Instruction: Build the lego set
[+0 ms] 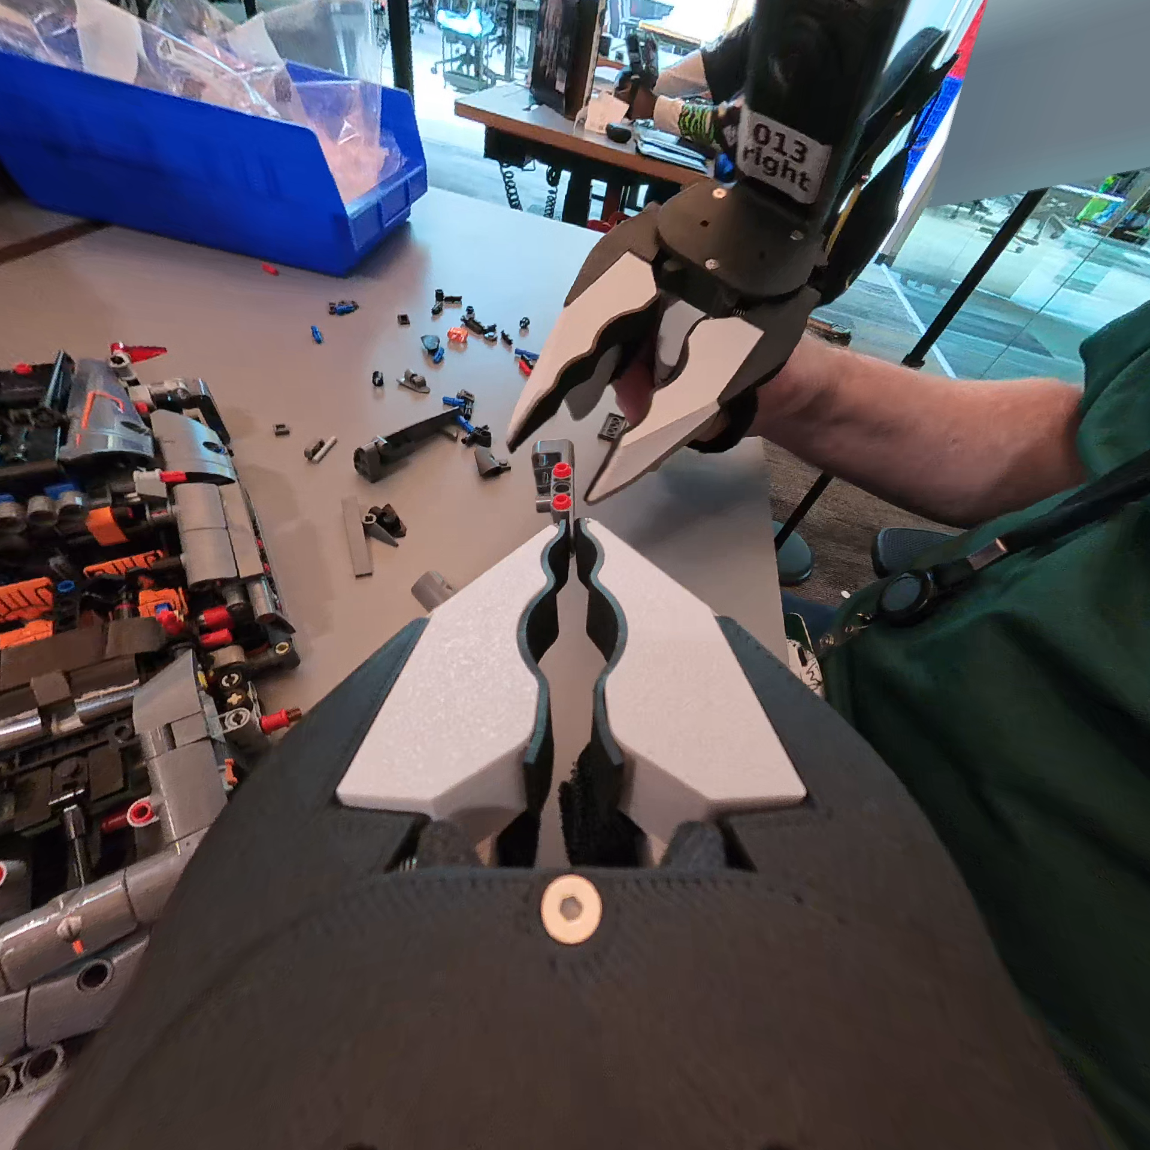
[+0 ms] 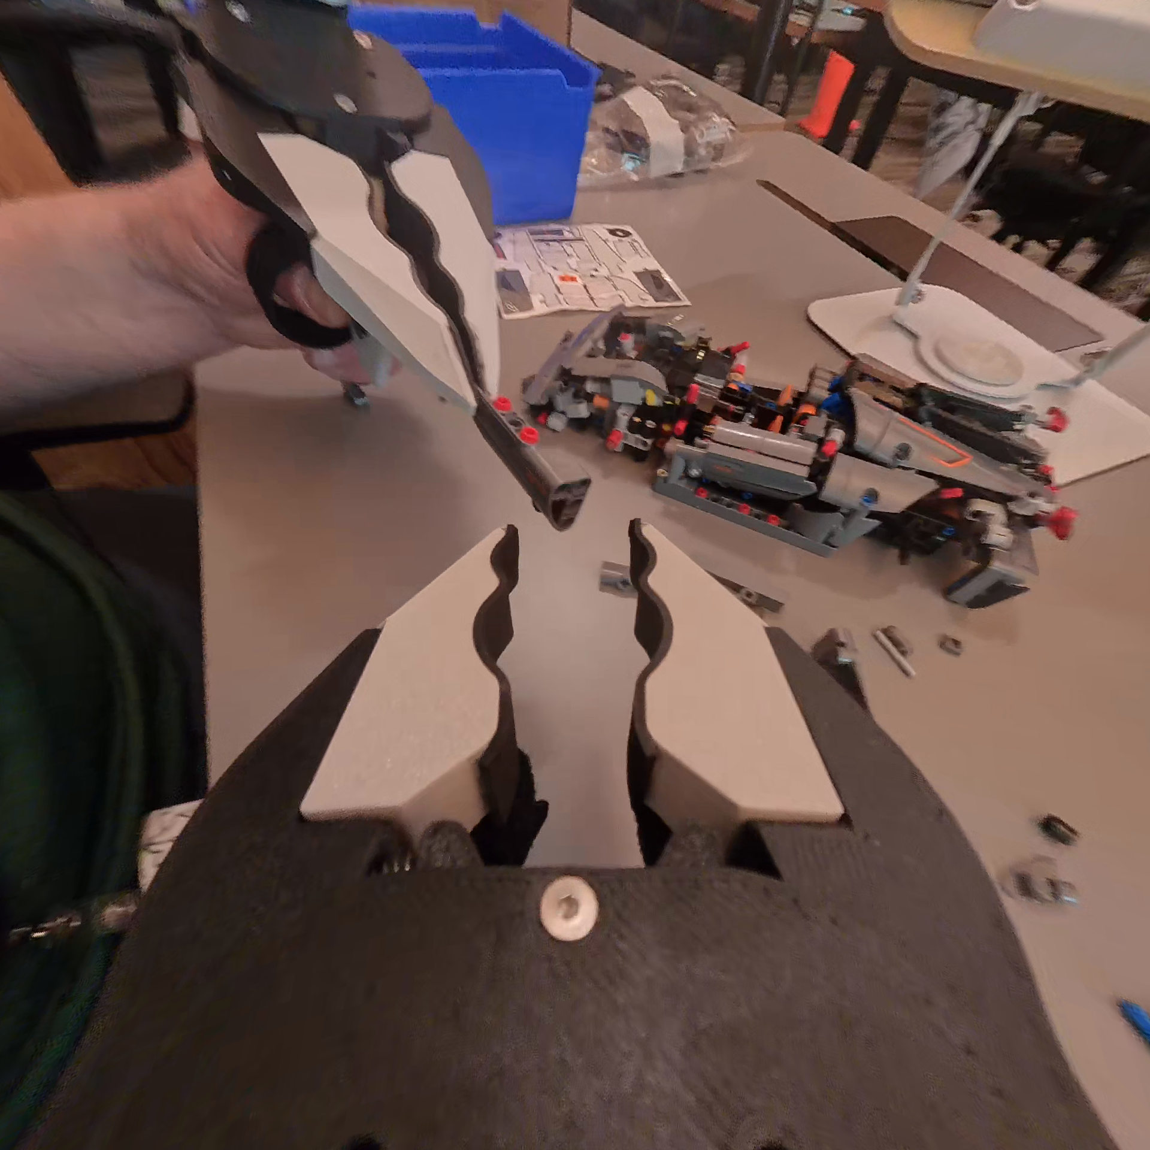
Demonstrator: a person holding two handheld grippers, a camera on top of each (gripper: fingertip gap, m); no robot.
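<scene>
Pinching only the end of a grey beam (image 1: 554, 482) with red pins, the left gripper (image 1: 572, 529) holds it in the air, clamped narrow. At its one o'clock the right gripper (image 2: 572, 529) hangs spread wide and empty. Such a thin tip-hold could let the beam pivot or drop if the right gripper pushes off-axis. The half-built model (image 2: 809, 448) rests on the surface (image 2: 373, 529), well apart.
</scene>
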